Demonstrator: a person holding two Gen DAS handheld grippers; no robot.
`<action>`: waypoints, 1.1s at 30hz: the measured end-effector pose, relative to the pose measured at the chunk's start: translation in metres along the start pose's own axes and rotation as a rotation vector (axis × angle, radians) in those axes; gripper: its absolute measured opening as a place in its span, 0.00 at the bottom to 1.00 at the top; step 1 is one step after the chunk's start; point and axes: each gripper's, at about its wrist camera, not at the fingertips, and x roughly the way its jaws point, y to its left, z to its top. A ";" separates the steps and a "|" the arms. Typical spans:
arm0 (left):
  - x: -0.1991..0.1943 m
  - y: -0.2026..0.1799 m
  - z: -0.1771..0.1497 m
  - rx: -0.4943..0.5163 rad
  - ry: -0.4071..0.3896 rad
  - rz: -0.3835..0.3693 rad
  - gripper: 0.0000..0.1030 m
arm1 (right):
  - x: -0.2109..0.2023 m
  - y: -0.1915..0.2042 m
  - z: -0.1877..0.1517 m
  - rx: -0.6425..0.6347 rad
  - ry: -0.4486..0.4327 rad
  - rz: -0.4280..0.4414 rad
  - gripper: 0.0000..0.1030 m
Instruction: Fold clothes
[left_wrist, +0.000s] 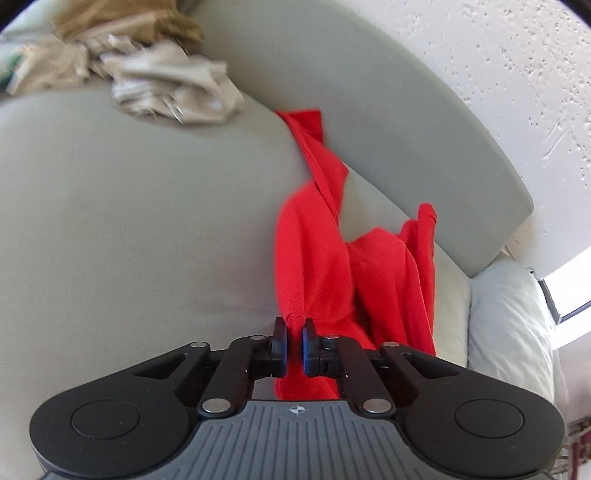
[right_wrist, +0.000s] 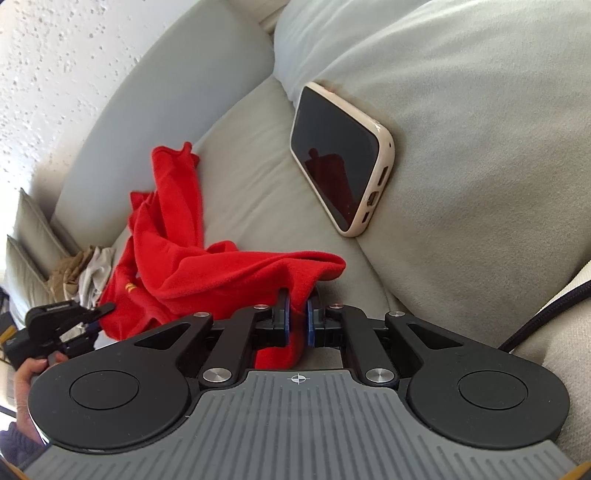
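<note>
The red garment (right_wrist: 207, 273) lies bunched on the grey sofa seat (left_wrist: 129, 221), strung between the two tools with a twisted length trailing up toward the backrest (left_wrist: 388, 110). The right gripper (right_wrist: 297, 314) has its fingers clamped on one bunched edge of the cloth, which spills out below the pads. The left gripper (left_wrist: 294, 334) likewise has its fingers pressed together on a fold of red fabric; in the right wrist view it shows at the far left, held in a hand (right_wrist: 29, 369).

The step in hand looks like taking two corners so the piece can be lifted and spread. To do it well, both grips should sit on true edges or corners, not on gathered folds. The hands should then draw apart evenly until the twist falls out and the cloth hangs flat before it is laid down. The grip in each tool seems to take in more than one layer, so a shake or a regrip may be needed.

A small yellow mark (right_wrist: 130, 287) shows on the garment, too small to read. A phone (right_wrist: 340, 158) in a pale case leans against a cushion (right_wrist: 480, 147) to the right, its screen dark. A crumpled pile of beige clothes (left_wrist: 147, 81) waits further along the seat. No writing can be read anywhere.
</note>
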 end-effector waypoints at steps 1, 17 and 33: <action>-0.020 0.002 -0.004 -0.006 -0.021 0.000 0.05 | -0.001 0.000 0.000 -0.002 -0.001 0.002 0.09; -0.079 0.040 -0.072 -0.034 -0.028 0.186 0.33 | -0.013 -0.001 -0.017 0.065 0.124 0.155 0.34; -0.048 0.065 -0.081 -0.023 0.016 -0.061 0.40 | -0.006 0.001 -0.038 0.022 0.128 0.220 0.39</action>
